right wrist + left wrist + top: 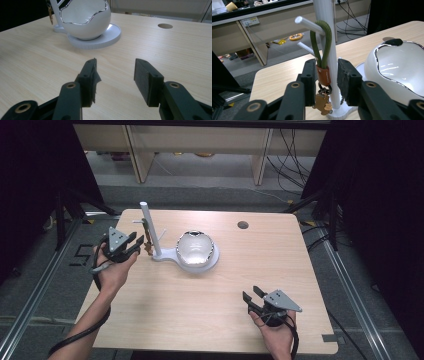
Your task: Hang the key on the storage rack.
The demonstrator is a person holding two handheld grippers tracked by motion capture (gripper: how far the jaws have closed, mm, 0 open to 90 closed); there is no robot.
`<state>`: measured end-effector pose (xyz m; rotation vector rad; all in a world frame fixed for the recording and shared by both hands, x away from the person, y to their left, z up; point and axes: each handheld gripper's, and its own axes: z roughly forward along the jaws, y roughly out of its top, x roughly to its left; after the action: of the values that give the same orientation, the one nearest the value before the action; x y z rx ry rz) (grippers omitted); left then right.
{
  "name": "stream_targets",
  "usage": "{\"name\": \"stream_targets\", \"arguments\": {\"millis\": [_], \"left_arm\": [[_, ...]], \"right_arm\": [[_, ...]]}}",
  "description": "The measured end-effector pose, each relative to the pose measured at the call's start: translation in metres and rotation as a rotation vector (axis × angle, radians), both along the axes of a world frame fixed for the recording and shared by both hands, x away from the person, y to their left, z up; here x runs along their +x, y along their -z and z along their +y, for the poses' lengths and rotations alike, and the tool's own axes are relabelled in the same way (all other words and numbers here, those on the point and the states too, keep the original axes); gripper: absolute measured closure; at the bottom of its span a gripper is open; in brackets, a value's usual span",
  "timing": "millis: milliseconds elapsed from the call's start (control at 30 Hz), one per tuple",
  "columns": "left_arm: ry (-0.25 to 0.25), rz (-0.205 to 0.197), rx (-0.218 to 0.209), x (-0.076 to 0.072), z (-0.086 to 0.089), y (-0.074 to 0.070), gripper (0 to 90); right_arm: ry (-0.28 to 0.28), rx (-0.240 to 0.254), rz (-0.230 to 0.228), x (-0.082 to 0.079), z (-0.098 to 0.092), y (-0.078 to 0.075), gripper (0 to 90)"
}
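A white stand (150,227) with side pegs rises from a round base that carries a glossy egg-shaped bowl (196,247). A keychain (323,75) hangs from a peg (308,23): a green cord loop, a brown sleeve, a ring and a bronze bear charm. My left gripper (327,66) is open, one jaw on each side of the sleeve and the post. In the high view that gripper (134,243) sits just left of the post. My right gripper (251,293) rests open and empty at the front right, and its pads (143,75) point at the bowl (85,17).
A round cable hole (243,225) sits in the tabletop at the back right. Beyond the table's far edge stand wooden shelving legs (140,155) and loose cables on the floor. Black frame struts flank both sides.
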<state>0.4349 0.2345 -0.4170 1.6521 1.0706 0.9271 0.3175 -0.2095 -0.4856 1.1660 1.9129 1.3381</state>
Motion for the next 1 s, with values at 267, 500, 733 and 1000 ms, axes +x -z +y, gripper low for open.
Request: {"name": "stream_targets", "arguments": {"millis": [267,500,733,1000], "left_arm": [[0.037,-0.006,-0.016,-0.027,0.005,0.019,55.4],[0.036,-0.007,-0.041,-0.054,0.011,0.037,50.8],[0.035,0.009,-0.068,-0.079,0.017,0.065,47.8],[0.024,0.026,-0.087,-0.097,0.024,0.092,43.3]], "right_arm": [[0.002,0.021,0.006,0.001,0.001,0.002,53.7],[0.003,0.020,0.003,0.002,0.001,0.003,53.5],[0.002,-0.004,0.014,0.001,-0.001,0.002,53.1],[0.004,0.003,0.020,0.001,0.000,0.004,52.8]]}}
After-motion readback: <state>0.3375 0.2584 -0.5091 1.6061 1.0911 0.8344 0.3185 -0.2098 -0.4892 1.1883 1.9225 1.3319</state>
